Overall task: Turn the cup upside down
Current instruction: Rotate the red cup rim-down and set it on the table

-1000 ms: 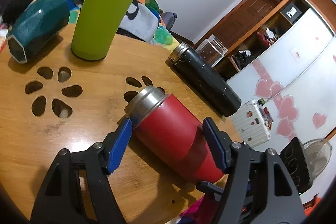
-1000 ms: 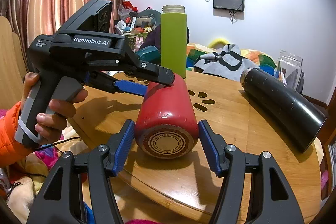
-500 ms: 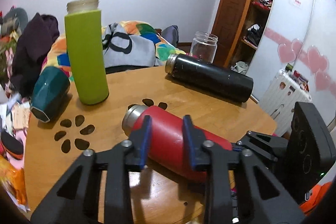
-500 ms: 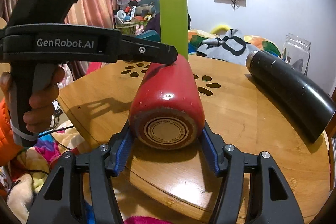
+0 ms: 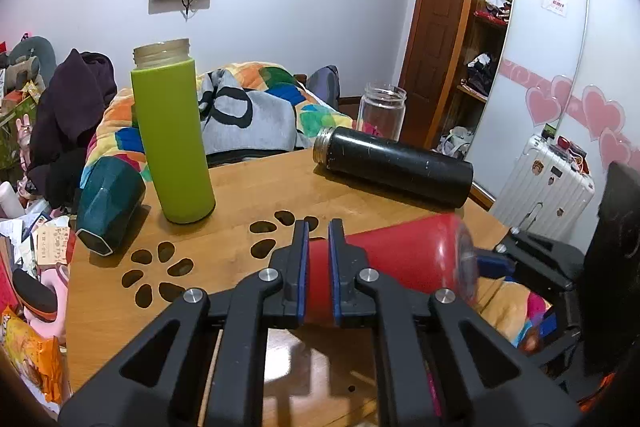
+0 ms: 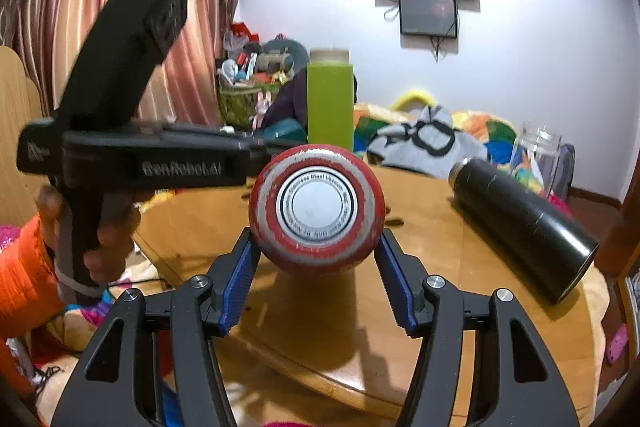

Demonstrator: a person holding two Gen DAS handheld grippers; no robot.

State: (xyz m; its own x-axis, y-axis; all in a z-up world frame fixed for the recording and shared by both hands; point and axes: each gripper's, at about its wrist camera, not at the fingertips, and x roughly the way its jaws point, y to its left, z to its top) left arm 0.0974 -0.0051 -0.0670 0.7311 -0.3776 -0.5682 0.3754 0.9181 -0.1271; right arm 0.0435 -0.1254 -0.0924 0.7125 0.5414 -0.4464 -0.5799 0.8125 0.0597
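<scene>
The red steel cup is lifted off the wooden table, lying roughly level, its base end towards the right gripper. In the right wrist view its round base faces the camera. My right gripper is shut on the red cup, its blue pads against the base end on both sides. My left gripper is almost fully shut in front of the cup's mouth end, with only a narrow slot between its pads; whether it touches the cup cannot be told. It also shows in the right wrist view, reaching in from the left.
A green bottle stands upright at the back left. A dark teal cup lies beside it. A black flask lies on its side at the right. A glass jar stands behind it. Flower-shaped holes pierce the tabletop.
The right gripper closed on the red cup's base and raised it off the table. The left gripper's jaws closed from wide open to nearly shut, and it rose above the cup's mouth end.
</scene>
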